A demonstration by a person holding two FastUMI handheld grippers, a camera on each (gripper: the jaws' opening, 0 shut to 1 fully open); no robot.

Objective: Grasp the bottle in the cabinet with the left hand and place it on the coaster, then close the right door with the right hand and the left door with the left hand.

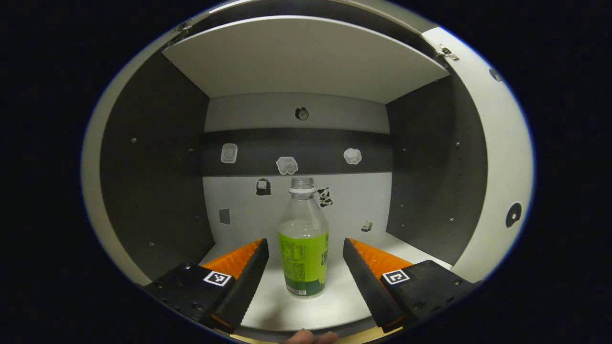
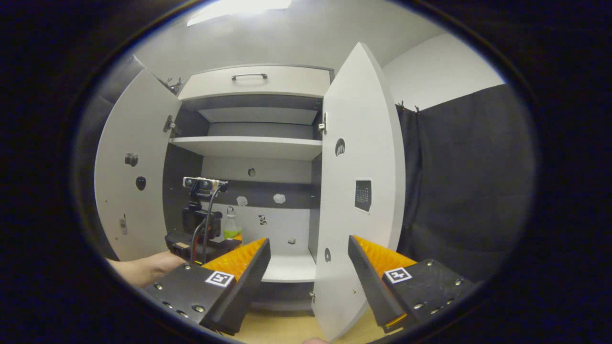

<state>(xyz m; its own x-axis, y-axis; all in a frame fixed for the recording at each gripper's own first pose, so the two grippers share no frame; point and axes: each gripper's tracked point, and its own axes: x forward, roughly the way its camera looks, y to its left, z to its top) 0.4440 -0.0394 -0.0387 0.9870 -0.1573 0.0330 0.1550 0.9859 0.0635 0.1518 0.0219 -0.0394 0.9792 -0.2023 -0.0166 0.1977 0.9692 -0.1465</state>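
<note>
A clear capless bottle (image 1: 303, 239) with a green label stands upright on the cabinet's white lower shelf (image 1: 306, 310). My left gripper (image 1: 305, 260) is open, one finger on each side of the bottle with a gap to both. In the right gripper view the left gripper (image 2: 201, 229) reaches into the cabinet, held by a hand, with the bottle (image 2: 231, 227) just beyond it. My right gripper (image 2: 308, 260) is open and holds nothing, in front of the cabinet. The right door (image 2: 356, 191) stands open straight ahead of it, and the left door (image 2: 131, 167) is swung wide.
An upper shelf (image 1: 301, 57) roofs the compartment, with dark side walls (image 1: 153, 181) close on both sides. Small stickers dot the back panel. A drawer with a handle (image 2: 248, 76) sits above. The black cloth wall (image 2: 468, 181) hangs to the right. A wooden surface (image 2: 287, 329) lies below.
</note>
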